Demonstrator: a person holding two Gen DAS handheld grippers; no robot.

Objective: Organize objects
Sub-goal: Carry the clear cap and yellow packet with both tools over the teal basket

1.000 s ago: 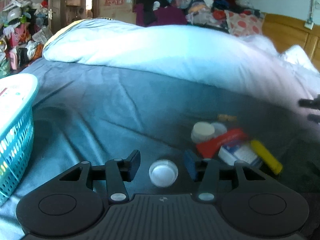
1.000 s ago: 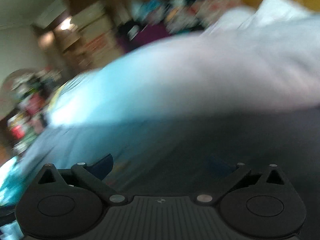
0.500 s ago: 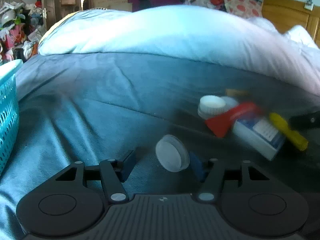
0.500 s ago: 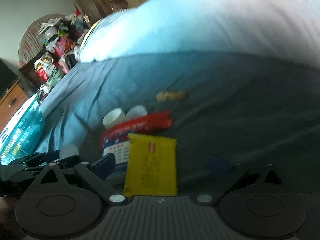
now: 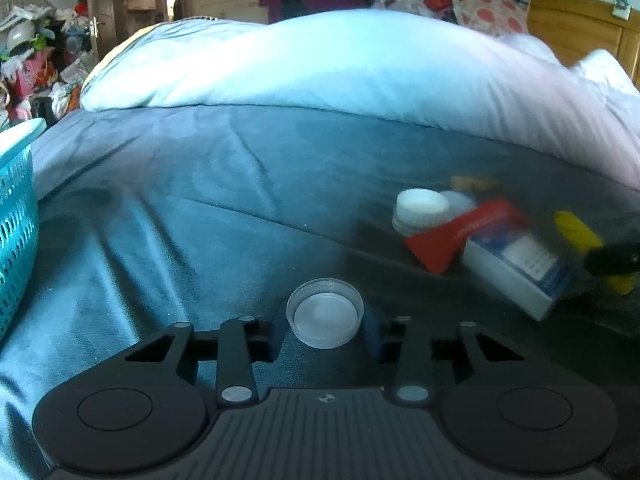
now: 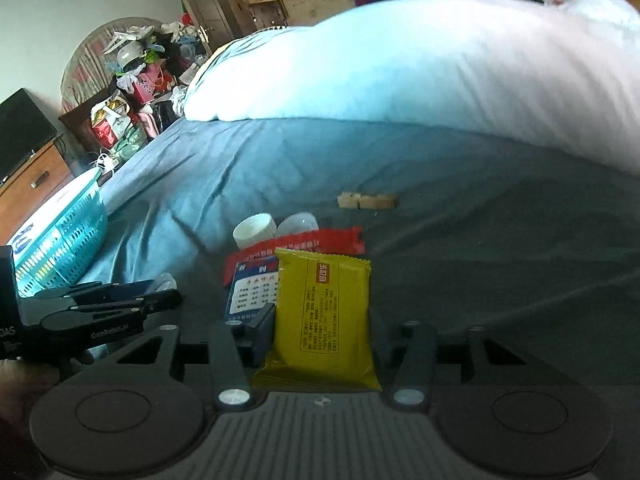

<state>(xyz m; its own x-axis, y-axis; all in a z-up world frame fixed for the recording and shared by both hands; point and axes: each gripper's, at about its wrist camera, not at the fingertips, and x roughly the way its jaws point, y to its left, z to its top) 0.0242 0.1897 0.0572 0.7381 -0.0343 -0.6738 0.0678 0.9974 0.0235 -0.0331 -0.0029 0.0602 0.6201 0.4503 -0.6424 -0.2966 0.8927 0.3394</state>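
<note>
Cluttered bedroom, bed point(image 5: 224, 184) with blue sheet, white duvet point(image 5: 340, 64) piled behind.

Left gripper point(image 5: 325, 338): jaws spread, one clear round lid point(image 5: 325, 313) sits between them. Contact with the pads can't be confirmed, so can't tell if it's gripped or loose.

Right gripper point(image 6: 322, 336): jaws straddle one yellow snack packet point(image 6: 322, 312), pads right at its edges. Can't tell if it's actually clamped.

Rest of the pile lies on the sheet just past the packet: one red wrapper point(image 6: 320, 242), one blue-and-white box point(image 6: 252, 292) under it, two white jars point(image 6: 256, 232) side by side, one strip of tan biscuits point(image 6: 367, 201) further back, apart.

One teal mesh basket point(image 6: 64, 248) at bed's left edge, well apart from the pile. Something white-and-blue is in it; can't identify it.
</note>
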